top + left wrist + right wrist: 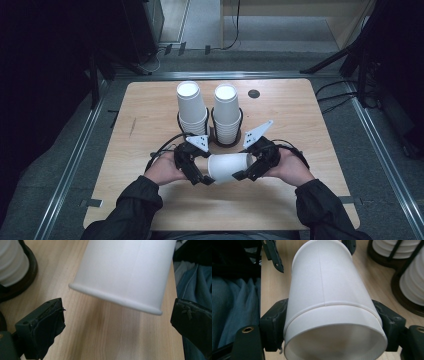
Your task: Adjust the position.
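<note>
Lying sideways above the pale wood-grain table (150,105), 2 nested smooth white paper cups (229,166) sit clamped between the right gripper (246,174) jaws, while the left gripper (202,177) jaws gape, padded and frayed.

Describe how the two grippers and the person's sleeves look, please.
Both the left gripper and the right gripper are black, each with two blocky jaws faced with rough, worn dark pads. A pale grey three-cornered plate with small dark dots sits on top of each. Thin black cables loop from them. The person wears dark, slightly shiny jacket sleeves gathered at the cuffs.
</note>
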The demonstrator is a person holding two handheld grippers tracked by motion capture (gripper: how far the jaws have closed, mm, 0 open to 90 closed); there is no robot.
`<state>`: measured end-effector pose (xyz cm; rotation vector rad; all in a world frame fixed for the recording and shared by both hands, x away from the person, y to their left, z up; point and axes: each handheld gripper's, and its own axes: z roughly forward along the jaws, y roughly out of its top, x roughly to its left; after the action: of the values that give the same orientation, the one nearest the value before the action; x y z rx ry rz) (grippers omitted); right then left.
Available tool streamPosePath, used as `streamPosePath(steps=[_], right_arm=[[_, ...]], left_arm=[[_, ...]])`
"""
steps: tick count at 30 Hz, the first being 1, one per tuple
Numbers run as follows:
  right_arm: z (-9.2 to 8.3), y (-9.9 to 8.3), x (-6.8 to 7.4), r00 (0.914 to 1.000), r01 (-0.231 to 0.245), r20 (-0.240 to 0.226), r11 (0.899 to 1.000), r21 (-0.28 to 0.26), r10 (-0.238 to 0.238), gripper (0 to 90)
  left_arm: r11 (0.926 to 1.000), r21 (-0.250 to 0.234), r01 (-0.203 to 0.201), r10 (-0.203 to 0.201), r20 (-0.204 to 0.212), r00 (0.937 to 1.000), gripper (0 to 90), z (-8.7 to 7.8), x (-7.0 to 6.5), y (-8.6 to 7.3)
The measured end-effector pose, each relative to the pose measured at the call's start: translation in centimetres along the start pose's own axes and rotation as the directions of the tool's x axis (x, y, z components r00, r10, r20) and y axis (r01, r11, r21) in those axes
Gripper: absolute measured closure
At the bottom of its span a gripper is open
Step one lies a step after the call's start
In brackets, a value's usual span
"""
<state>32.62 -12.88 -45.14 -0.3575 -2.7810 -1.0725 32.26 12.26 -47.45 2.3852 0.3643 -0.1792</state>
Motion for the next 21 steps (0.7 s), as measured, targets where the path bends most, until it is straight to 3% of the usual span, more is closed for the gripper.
streamPosePath(steps=[4,11,21], right_arm=[[-0.7,-0.2,-0.1,0.9997,-0.024,0.005,0.999,-0.032,0.024,23.9],[-1.9,-0.3,-0.4,0.9989,-0.046,-0.003,0.992,-0.119,0.046,23.9],[-2.4,0.3,0.0,0.9989,-0.044,-0.024,0.978,-0.203,0.040,24.0]], left_arm=[[0.9997,-0.017,0.016,-0.017,-0.019,0.9997,0.0,-0.3,0.1,0.0],[0.9956,-0.087,0.032,-0.035,-0.023,0.9991,0.0,-0.9,0.2,-0.1],[0.9879,-0.151,0.036,-0.031,0.035,0.9989,0.0,0.0,0.0,0.3]])
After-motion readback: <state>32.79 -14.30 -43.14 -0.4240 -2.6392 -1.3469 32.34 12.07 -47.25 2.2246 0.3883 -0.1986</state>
